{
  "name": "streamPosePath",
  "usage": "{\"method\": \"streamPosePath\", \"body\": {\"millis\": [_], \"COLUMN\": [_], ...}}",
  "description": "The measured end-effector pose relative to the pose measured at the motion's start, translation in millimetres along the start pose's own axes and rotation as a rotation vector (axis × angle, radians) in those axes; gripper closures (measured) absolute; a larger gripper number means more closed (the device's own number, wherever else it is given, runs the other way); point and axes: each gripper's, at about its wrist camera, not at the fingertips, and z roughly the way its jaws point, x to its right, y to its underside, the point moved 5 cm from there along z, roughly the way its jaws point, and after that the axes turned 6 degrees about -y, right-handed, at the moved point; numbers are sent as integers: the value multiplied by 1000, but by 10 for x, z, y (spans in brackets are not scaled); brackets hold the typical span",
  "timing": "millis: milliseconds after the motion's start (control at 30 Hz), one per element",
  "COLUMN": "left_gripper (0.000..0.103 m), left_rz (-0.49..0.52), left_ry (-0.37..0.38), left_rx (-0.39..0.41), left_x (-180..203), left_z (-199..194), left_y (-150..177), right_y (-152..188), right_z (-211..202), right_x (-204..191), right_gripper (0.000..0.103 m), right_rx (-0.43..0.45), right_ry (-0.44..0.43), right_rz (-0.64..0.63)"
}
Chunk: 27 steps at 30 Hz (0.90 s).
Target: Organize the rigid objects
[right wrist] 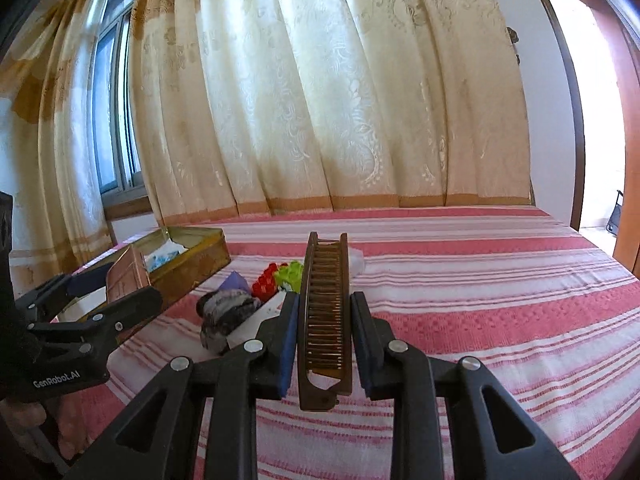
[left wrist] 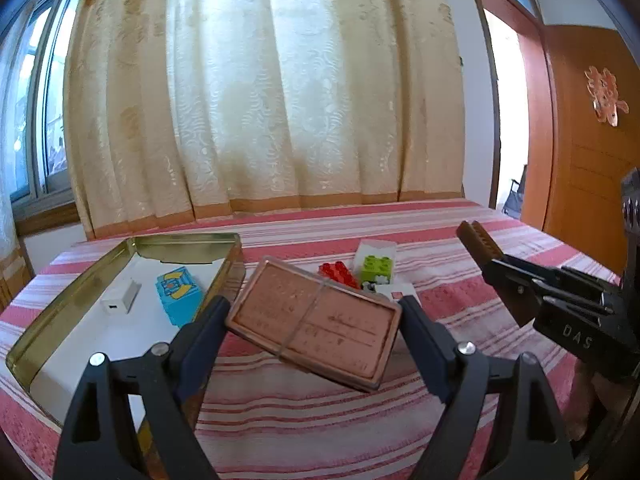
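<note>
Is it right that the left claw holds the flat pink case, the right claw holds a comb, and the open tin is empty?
Not quite: the tin isn't empty. The left wrist view shows a blue block and a white charger in it. The rest is right.

The left gripper [left wrist: 314, 312] is matte black plastic: two wedge-shaped arms with triangular cut-outs, each ending in a slim finger [left wrist: 208, 320]. Round silver screws sit at the arm joints. Seen from the right wrist view, its side carries white lettering, "GenRobot.AI". The right gripper [right wrist: 324, 320] is built the same way, black with silver screws, and its fingers carry blue pads [right wrist: 289, 340] on the inner faces. In the left wrist view its body shows pale embossed letters, possibly "DAS", and small dark bolts along the linkage.
</note>
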Motion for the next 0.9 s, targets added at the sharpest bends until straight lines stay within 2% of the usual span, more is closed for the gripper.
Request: {"method": "streamPosePath", "body": {"millis": [267,600,900], "left_gripper": [17,17,17], "left_rz": [-60,-89,-116], "left_ry": [-28,-35,-79], "left_rx": [27,40,83], "left_x": [-117,-196,-306], "left_z": [-27,-44,-143], "left_y": [-4,7,25], "right_y": [-21,-14,-6], "right_z": [-58,-41,-15], "right_x": [-6,-118,-196], "right_gripper": [75,75,75], "right_rx": [56,60,66], "right_ry": [18,27,20], "right_rz": [-8,-31,-46]}}
